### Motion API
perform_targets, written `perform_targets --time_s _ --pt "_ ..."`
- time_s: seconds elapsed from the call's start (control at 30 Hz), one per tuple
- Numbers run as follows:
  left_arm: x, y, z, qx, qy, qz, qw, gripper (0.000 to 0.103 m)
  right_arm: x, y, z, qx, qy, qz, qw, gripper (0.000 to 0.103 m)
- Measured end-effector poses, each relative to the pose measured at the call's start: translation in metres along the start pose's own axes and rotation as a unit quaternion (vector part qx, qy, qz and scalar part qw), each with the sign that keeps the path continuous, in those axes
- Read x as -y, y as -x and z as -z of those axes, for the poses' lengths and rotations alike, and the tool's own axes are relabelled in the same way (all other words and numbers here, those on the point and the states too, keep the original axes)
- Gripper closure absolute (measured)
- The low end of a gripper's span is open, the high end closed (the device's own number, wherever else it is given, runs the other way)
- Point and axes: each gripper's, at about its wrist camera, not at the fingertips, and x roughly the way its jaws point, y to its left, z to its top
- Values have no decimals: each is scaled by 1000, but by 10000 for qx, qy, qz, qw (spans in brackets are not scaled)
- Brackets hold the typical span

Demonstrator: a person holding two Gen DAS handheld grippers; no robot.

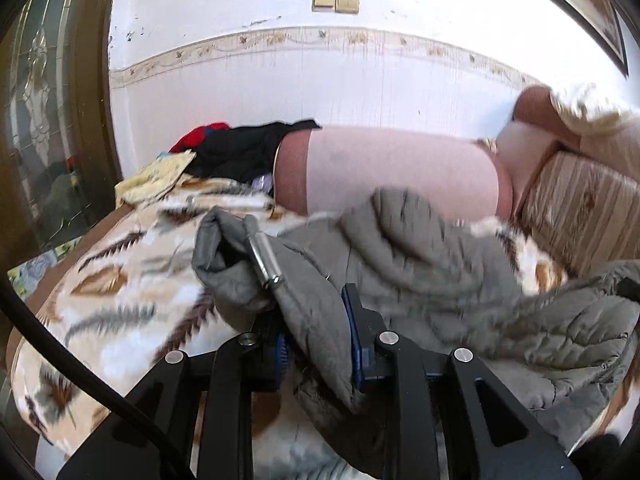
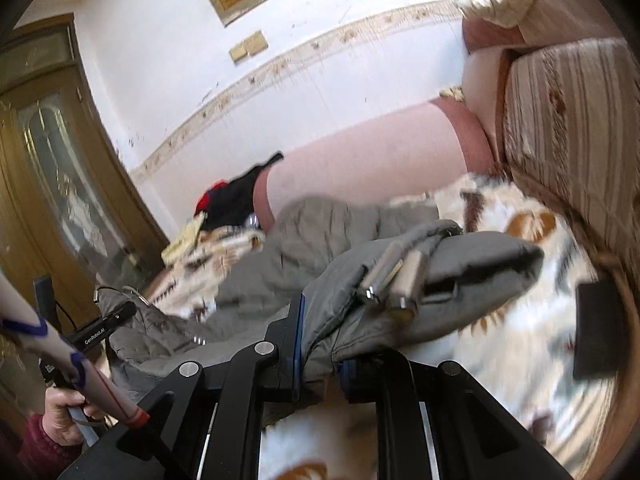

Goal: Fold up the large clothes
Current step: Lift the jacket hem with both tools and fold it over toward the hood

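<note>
On the bed:
Jacket [image 1: 420, 248]: grey, quilted, bunched on the patterned blanket [image 1: 120, 280].
Left claw [image 1: 316, 340]: clamped on jacket fabric.
Right claw [image 2: 320, 344]: clamped on jacket's cuff end.
Far left: dark clothes [image 1: 240, 148].

One grey jacket [image 1: 420, 248], two hand-held grippers, perhaps three other garments.

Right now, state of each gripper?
Left gripper: shut on the grey quilted padded jacket.
Right gripper: shut on the same jacket, near its metal cord toggles.
</note>
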Motion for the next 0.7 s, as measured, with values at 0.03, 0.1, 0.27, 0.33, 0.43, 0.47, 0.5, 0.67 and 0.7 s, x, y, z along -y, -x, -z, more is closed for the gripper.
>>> perform_targets --time_s 0.03,0.1,0.27,0.33,0.43,0.47,0.5,0.67,0.7 --pt "-1 -7 -15 10 36 35 10000 77 -2 -7 -15 34 -61 -22 10000 88" --pt "-4 -23 -49 96 93 70 9999 73 -5 -22 -42 88 -179 -40 9998 88" --pt "-9 -77 -118 291 74 -149 9994 59 -6 -89 -119 130 -362 142 9992 88" --pt "-13 -91 -141 397 112 -292 9987 52 1 -123 -143 34 -495 253 9984 89" --pt "-26 -100 -168 616 204 -388 9971 39 12 -166 -167 -96 -623 418 9971 88" --pt "-31 -102 -176 693 196 -460 9963 39 18 -183 -175 -155 -673 490 9964 89" --pt "-36 -102 -180 738 194 -504 9958 38 23 -198 -180 -205 -723 582 9955 88" --pt "-50 -121 -174 675 231 -455 9964 36 54 -269 -190 -545 -1028 1025 9879 88" --pt "-46 -131 -167 569 143 -389 9975 36 60 -277 -190 -593 -1130 1084 9859 87"
